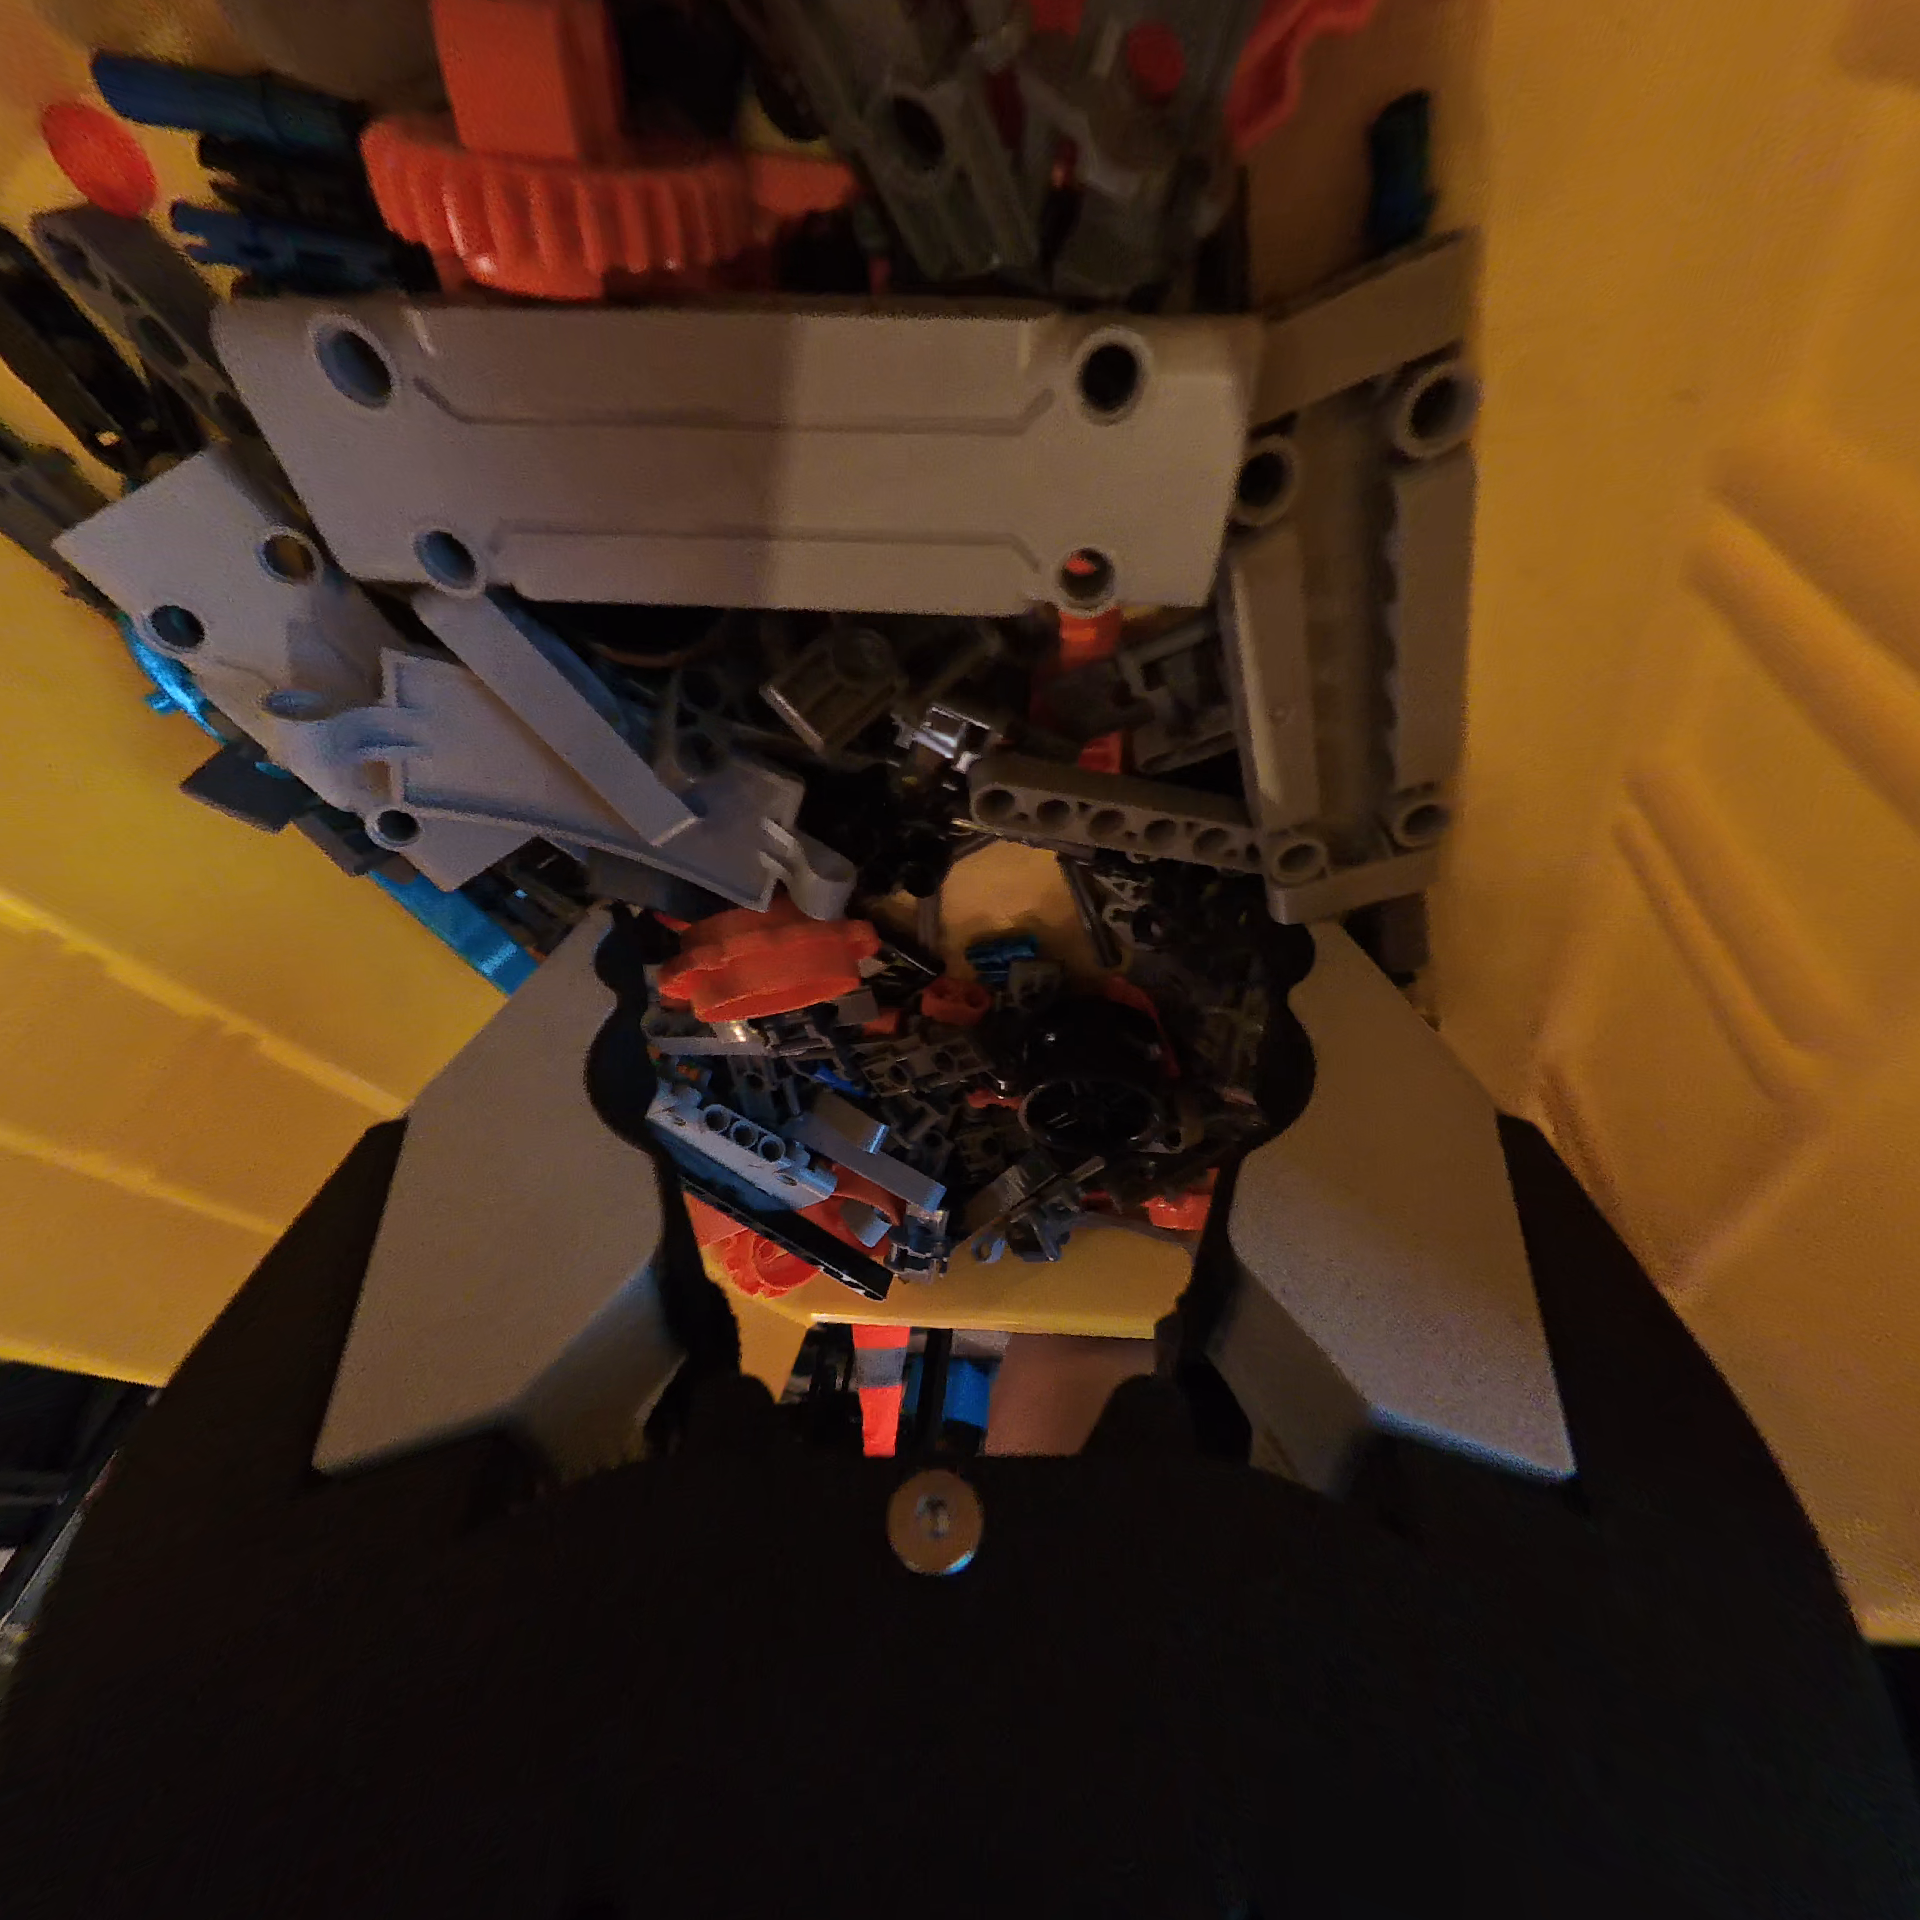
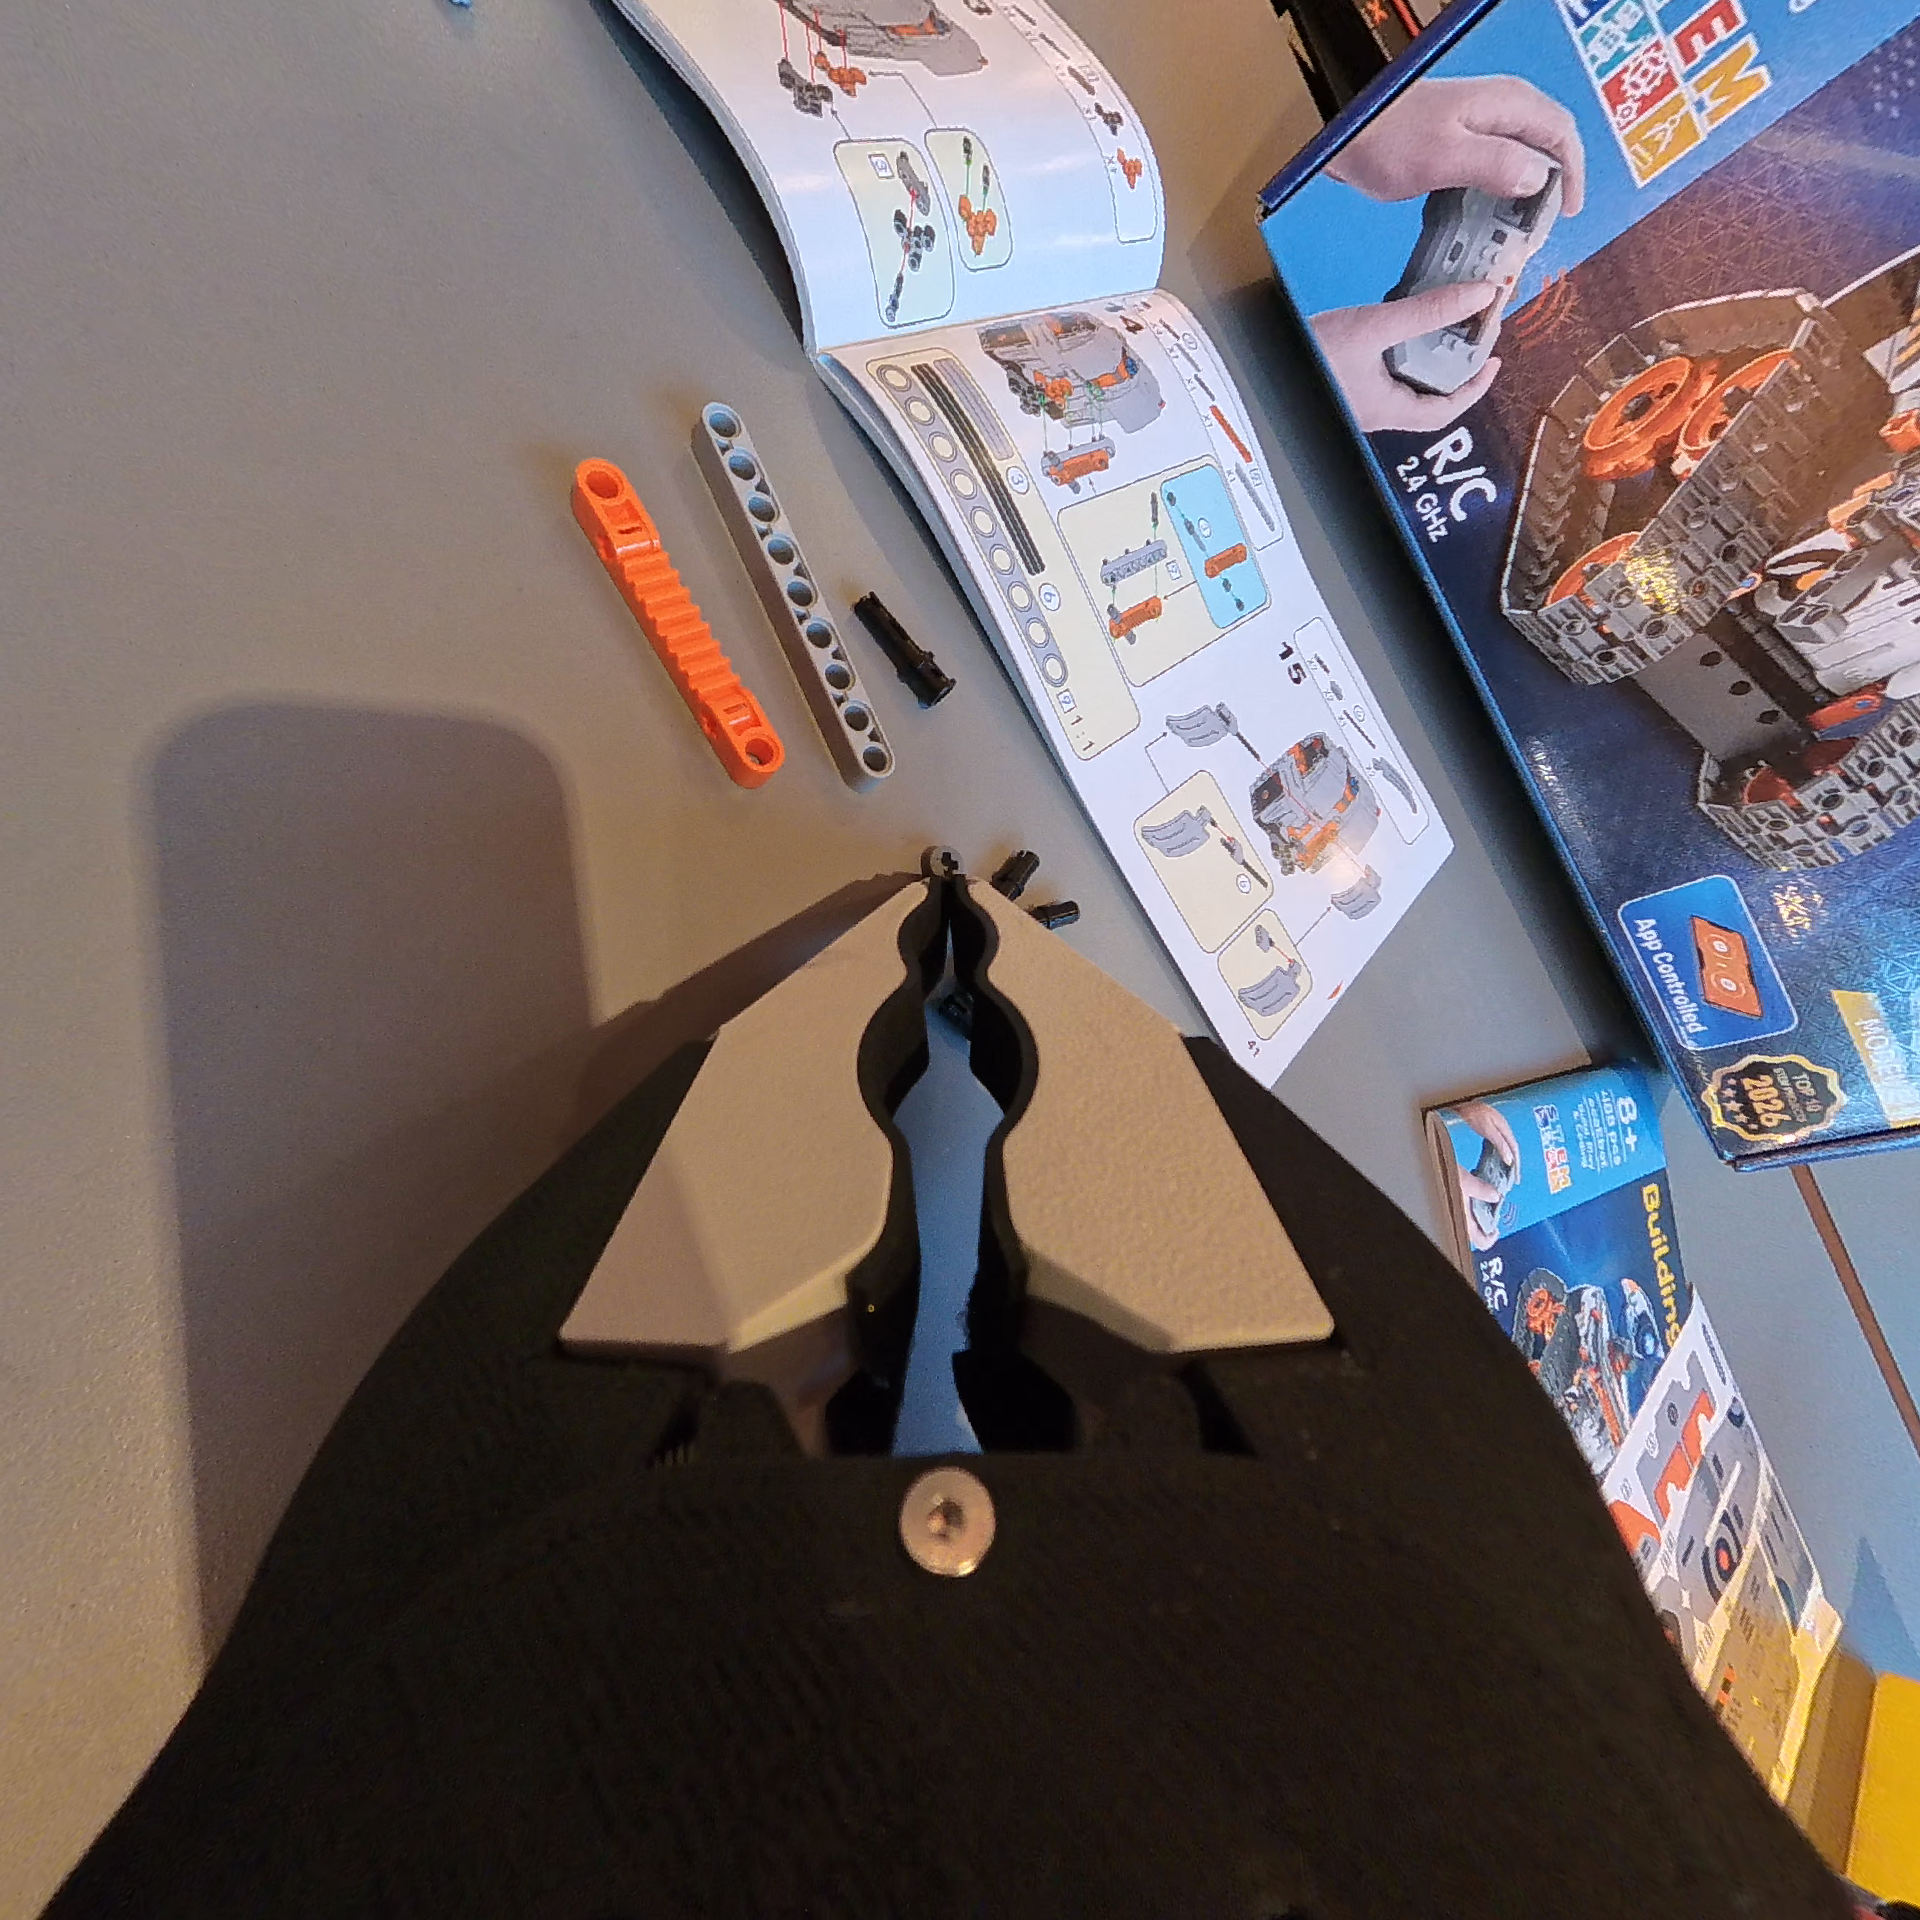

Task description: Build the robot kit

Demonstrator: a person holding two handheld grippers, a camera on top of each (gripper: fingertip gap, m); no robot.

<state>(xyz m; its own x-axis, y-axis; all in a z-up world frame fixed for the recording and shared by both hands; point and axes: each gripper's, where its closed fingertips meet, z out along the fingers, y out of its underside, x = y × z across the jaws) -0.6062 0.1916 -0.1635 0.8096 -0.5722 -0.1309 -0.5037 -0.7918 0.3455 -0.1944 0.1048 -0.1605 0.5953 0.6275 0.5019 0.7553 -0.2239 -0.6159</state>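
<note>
— Left wrist view first: what's hard to read?
— Most of it is dim and blurred. The left gripper (image 1: pixel 951 1049) stands wide apart, holding nothing, inside a yellow bin (image 1: pixel 1662 727) whose walls run out of frame. A heap of small dark, grey and orange pieces (image 1: pixel 935 1101) lies between its fingers; single parts can't be told apart. Beyond sit a large grey panel (image 1: pixel 748 457) and an orange gear (image 1: pixel 561 213), cut off at the top.
— Right wrist view?
— The right gripper (image 2: pixel 945 883) is pinched on a small grey pin (image 2: pixel 943 860), mostly hidden by the tips, over the grey worktop (image 2: pixel 312 416). Black pins (image 2: pixel 1034 894) lie just beside. Farther on lie an orange toothed bar (image 2: pixel 675 623), a grey holed beam (image 2: pixel 795 597), an open instruction booklet (image 2: pixel 1091 520) and a blue box (image 2: pixel 1662 520), cropped.
</note>
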